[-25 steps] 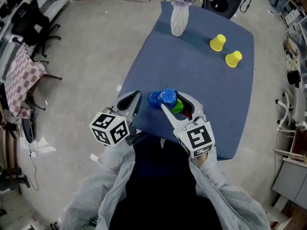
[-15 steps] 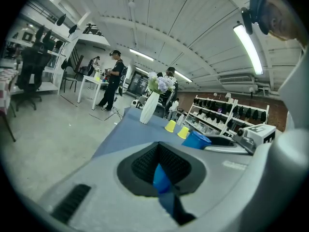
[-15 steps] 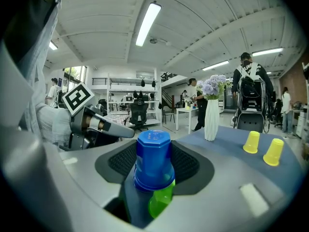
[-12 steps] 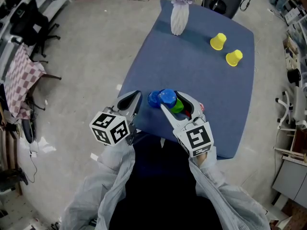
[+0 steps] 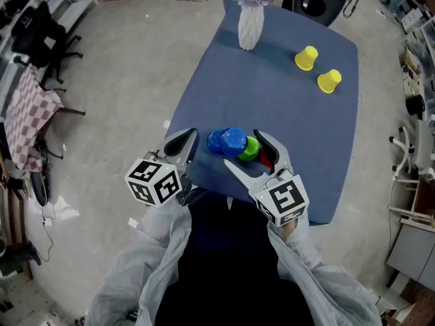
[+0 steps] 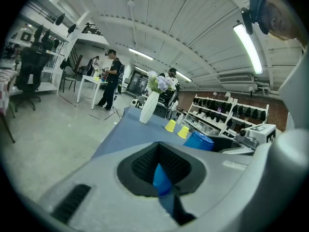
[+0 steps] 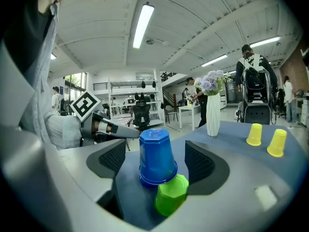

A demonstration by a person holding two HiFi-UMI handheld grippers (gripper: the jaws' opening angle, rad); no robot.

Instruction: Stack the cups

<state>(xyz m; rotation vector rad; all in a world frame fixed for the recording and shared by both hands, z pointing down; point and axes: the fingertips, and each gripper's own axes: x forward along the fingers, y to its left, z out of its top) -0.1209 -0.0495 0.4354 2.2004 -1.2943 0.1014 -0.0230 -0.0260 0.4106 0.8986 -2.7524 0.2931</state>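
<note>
Jaws of right gripper (image 7: 157,164) just opened wide. Inverted blue cup (image 7: 157,153) stood between pads, untouched; judged let go onto stack. Green cup (image 7: 171,195) lodged against its base, near table (image 5: 285,114) edge. Jaws of left gripper (image 6: 161,170) clenched on blue sliver, probably second blue cup (image 5: 216,141), pinched to steady stack. Yellow cups (image 5: 306,58) not yet stacked, far off by vase (image 5: 249,26). No legible writing noted; only square markers on cubes (image 5: 155,180).
</note>
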